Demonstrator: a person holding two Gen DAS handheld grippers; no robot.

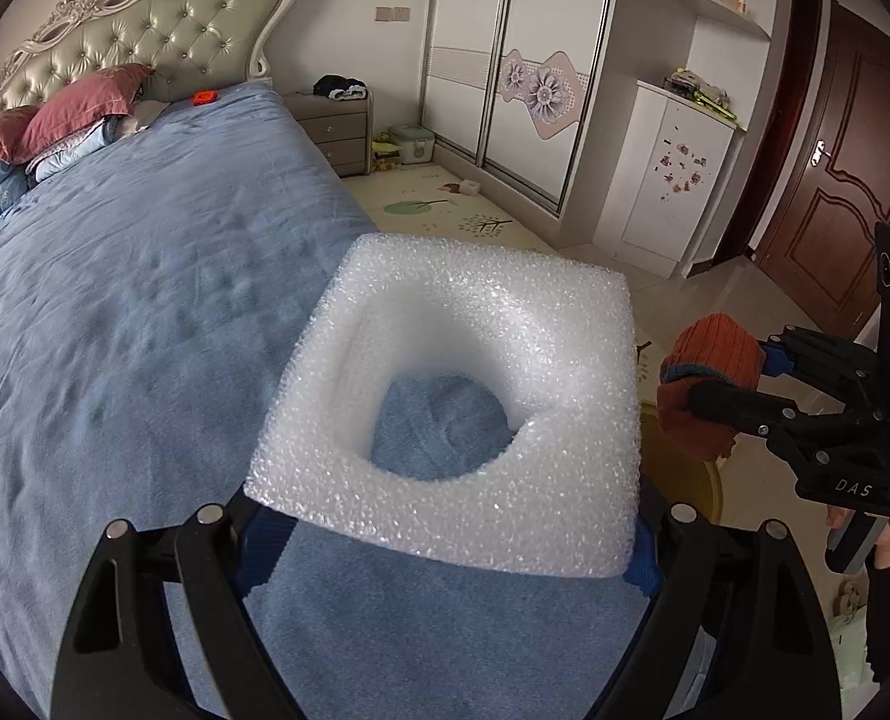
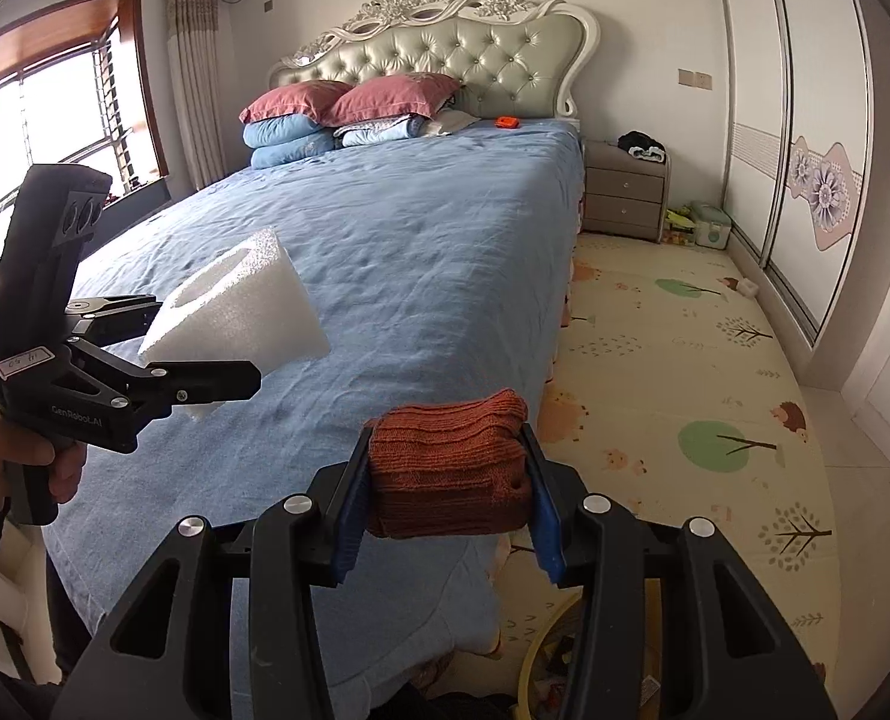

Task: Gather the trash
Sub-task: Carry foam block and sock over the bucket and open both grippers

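A white foam block (image 1: 445,420) with a round hole through it hangs over the blue bed. My left gripper (image 1: 445,552) is shut on its near edge, the jaws set wide. In the right wrist view the same foam block (image 2: 234,312) shows at the left, tilted in my left gripper (image 2: 204,348), which a hand holds. My right gripper (image 2: 448,462) is shut on a folded rust-orange knitted cloth (image 2: 451,474), just off the bed's foot corner. In the left wrist view, my right gripper (image 1: 721,378) and the cloth (image 1: 709,360) are on the right.
The bed (image 2: 414,252), with red and blue pillows at its head, fills the left. A patterned play mat (image 2: 685,360) covers the floor beside it. A yellow bin's rim (image 2: 535,654) shows low down, also seen beneath the foam (image 1: 715,480). A nightstand (image 2: 625,198), wardrobe and wooden door (image 1: 835,168) stand farther off.
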